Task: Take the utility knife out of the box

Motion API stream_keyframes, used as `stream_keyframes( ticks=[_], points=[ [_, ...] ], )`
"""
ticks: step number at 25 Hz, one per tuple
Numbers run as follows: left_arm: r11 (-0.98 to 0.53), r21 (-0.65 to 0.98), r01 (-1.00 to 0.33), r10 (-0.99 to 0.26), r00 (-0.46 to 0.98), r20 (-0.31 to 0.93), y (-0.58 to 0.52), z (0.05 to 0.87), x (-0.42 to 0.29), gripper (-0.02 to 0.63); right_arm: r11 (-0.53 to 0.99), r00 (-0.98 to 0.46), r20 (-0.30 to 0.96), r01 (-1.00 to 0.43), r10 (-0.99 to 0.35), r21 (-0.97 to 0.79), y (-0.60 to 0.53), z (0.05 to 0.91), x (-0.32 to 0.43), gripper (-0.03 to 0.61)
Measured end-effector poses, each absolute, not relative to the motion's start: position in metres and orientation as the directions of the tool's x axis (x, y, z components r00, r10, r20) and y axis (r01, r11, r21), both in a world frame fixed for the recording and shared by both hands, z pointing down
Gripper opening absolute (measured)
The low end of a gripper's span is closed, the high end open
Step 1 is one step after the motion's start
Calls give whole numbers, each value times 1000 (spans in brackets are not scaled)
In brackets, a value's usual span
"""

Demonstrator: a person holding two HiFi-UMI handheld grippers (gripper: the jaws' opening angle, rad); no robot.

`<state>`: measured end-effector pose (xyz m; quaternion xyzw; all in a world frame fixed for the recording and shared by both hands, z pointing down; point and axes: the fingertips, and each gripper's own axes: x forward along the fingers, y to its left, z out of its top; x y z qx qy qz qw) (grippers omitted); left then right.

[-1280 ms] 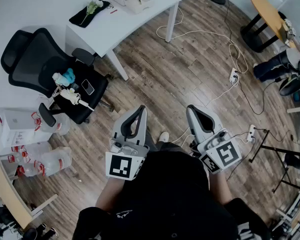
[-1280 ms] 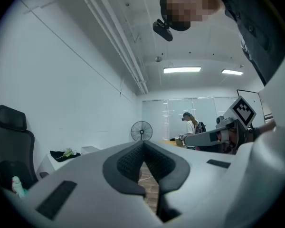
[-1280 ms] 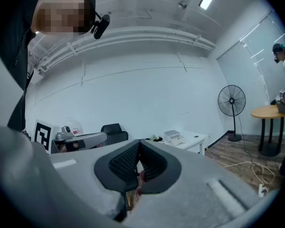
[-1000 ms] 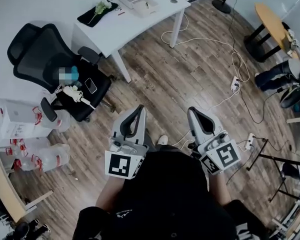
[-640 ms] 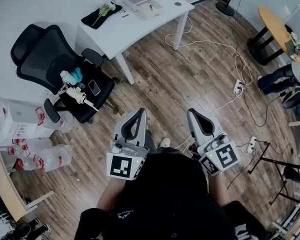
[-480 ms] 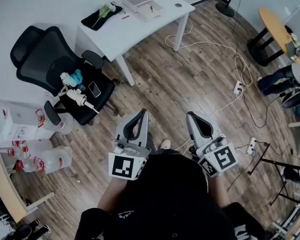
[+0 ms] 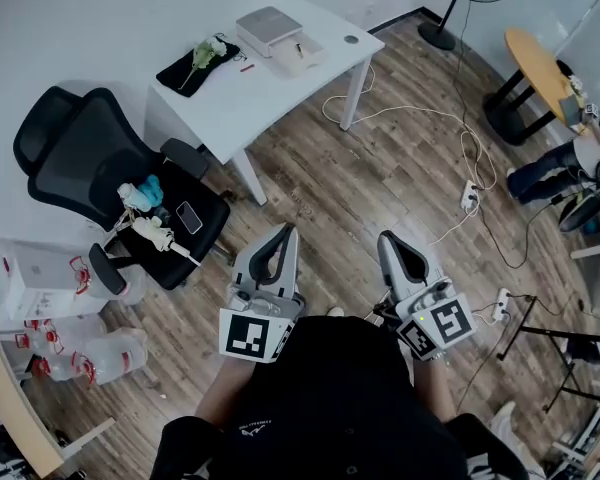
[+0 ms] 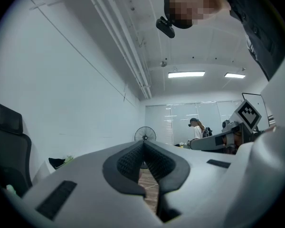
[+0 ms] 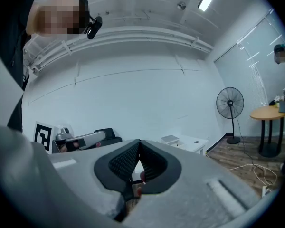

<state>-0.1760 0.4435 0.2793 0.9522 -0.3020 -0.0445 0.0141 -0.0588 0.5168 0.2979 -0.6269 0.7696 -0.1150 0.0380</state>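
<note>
The utility knife cannot be made out from here. The box point(image 7: 268, 28) that should hold it sits on the white desk point(image 7: 230, 83) at twelve o'clock, well apart from both grippers. The left gripper point(image 7: 284, 232) and right gripper point(image 7: 389, 240) hang close to the person's body, each with its pads pressed together on nothing. The likely trouble, I judge, is that jaws arriving closed would shove the box toward the desk edge instead of reaching in. A white cable point(image 7: 400, 109) loops over the floor at one o'clock and an office chair point(image 7: 100, 168) stands at ten; either could snag the approach.
</note>
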Motion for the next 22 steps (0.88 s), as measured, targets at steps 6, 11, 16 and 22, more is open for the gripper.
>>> stream_keyframes(
  ticks=[6, 11, 16, 22],
  points=[
    [-841, 71, -536, -541, 836, -92, 391, 280, -182, 5, 149, -171, 94, -969, -981, -199, 467, 298, -67, 5],
    [-850, 66, -523, -527, 845, -88, 356, 284, -195, 4, 132, -152, 93, -971, -984, -197, 433, 302, -79, 5],
    [-845, 113, -522, -532, 842, -94, 331, 288, -210, 5, 139, -159, 95, -972, -983, -189, 407, 304, -96, 5],
    [-845, 86, -528, -534, 842, -81, 316, 288, -215, 5, 141, -166, 112, -970, -980, -200, 388, 307, -97, 5]
  ],
)
